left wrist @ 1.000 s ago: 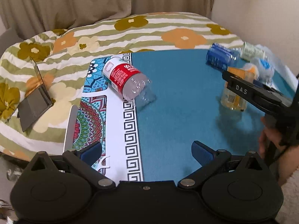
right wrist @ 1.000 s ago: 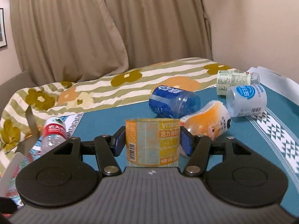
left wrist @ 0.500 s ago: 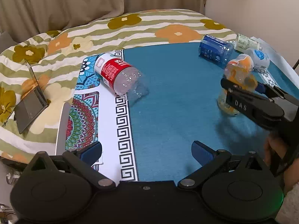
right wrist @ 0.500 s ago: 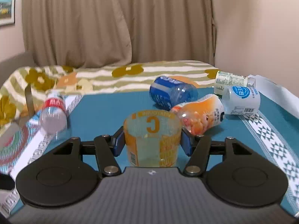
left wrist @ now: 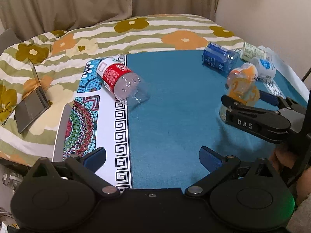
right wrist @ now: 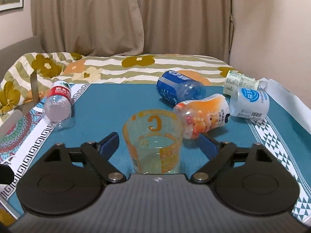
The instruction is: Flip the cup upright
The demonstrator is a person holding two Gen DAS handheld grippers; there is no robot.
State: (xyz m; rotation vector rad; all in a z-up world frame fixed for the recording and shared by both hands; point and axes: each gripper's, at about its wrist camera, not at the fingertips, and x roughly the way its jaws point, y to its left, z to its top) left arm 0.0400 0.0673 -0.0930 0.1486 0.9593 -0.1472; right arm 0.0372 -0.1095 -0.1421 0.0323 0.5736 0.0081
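Now our right gripper [right wrist: 157,143] has its jaws spread on either side of the cup [right wrist: 153,141], which stands upright, mouth up, on the teal cloth [right wrist: 116,101]. Our left gripper [left wrist: 153,156] hangs wide apart over bare cloth, with bottles [right wrist: 179,92] lying beyond.

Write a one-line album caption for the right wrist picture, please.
Open tongs flank an upright orange-printed clear cup on a teal mat, with bottles lying behind.
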